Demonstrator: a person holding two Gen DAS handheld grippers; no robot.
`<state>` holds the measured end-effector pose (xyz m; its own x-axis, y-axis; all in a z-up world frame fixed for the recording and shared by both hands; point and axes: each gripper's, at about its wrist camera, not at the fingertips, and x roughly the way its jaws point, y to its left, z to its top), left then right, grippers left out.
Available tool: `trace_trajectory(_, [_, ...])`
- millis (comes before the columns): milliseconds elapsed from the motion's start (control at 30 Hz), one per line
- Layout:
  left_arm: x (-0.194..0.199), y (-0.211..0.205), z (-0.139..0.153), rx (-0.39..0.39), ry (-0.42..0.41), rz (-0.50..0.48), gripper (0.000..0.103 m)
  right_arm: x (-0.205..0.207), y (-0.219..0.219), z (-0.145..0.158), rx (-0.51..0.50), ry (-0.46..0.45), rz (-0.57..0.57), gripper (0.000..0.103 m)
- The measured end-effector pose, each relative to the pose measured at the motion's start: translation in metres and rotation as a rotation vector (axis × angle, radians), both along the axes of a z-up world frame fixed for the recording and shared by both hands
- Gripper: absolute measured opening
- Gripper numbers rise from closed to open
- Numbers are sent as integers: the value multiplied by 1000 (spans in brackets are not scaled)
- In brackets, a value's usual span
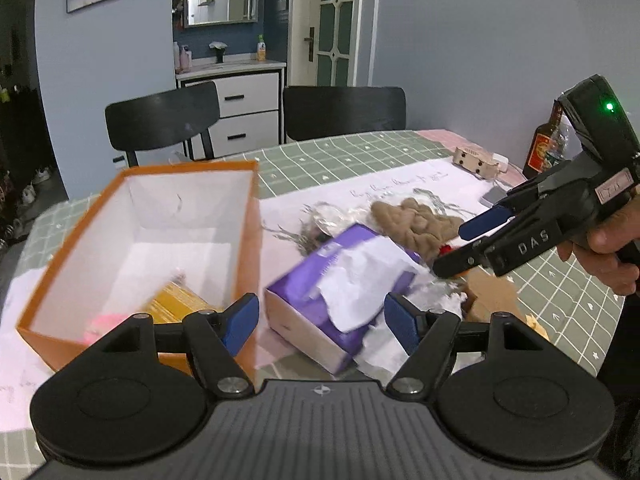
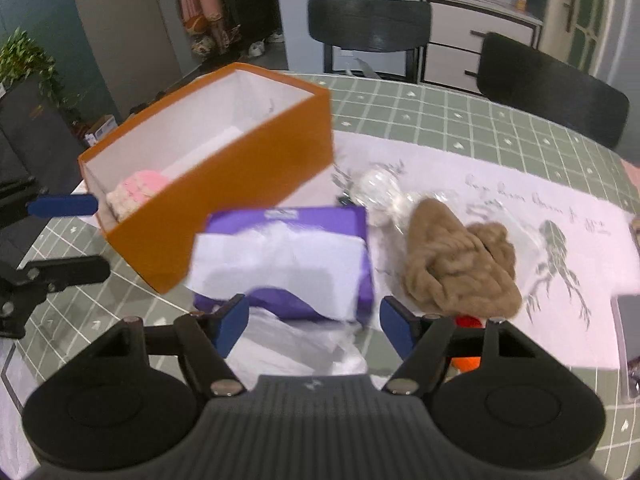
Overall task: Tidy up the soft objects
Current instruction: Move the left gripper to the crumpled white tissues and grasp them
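Here, purple tissue box (image 2: 288,256) beside orange box (image 2: 224,216), both jaws spread.

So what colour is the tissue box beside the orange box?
Purple, with white tissue spilling out; the tissue box shows best in the right wrist view.

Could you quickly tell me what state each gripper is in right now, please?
Left gripper: open, holding nothing, above the purple tissue box.
Right gripper: open, holding nothing.

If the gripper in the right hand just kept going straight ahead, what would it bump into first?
Most likely the purple tissue pack. The right gripper is open, and the pack, with a white tissue sticking out, lies between and just past its fingers. The orange box sits further left, the brown knit to the right. Depth is uncertain.
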<state>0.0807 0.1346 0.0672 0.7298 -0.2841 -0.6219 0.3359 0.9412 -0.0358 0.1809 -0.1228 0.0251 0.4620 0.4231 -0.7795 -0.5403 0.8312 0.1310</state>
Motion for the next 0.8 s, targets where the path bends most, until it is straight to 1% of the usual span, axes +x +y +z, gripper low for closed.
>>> trace_trajectory(133, [-5, -11, -15, -12, 25, 2, 84, 1, -22, -15, 17, 16, -26, 72])
trace_trajectory(233, [-3, -21, -28, -23, 60, 5, 84, 3, -37, -26, 35, 28, -45, 73])
trace_trajectory(400, [-2, -41, -52, 1, 89, 3, 84, 4, -57, -40, 35, 28, -70, 73])
trace_trajectory(467, [-1, -47, -61, -2, 97, 6, 84, 5, -66, -43, 40, 25, -87, 75])
trace_trajectory(567, [1, -54, -74, -22, 113, 12, 84, 6, -80, -48, 57, 16, -117, 81])
trace_trajectory(700, [4, -60, -91, -52, 130, 37, 84, 9, -99, -55, 64, 25, -163, 81])
trace_trajectory(800, [5, -59, -100, -107, 142, 64, 84, 10, -107, -53, 69, 16, -183, 81])
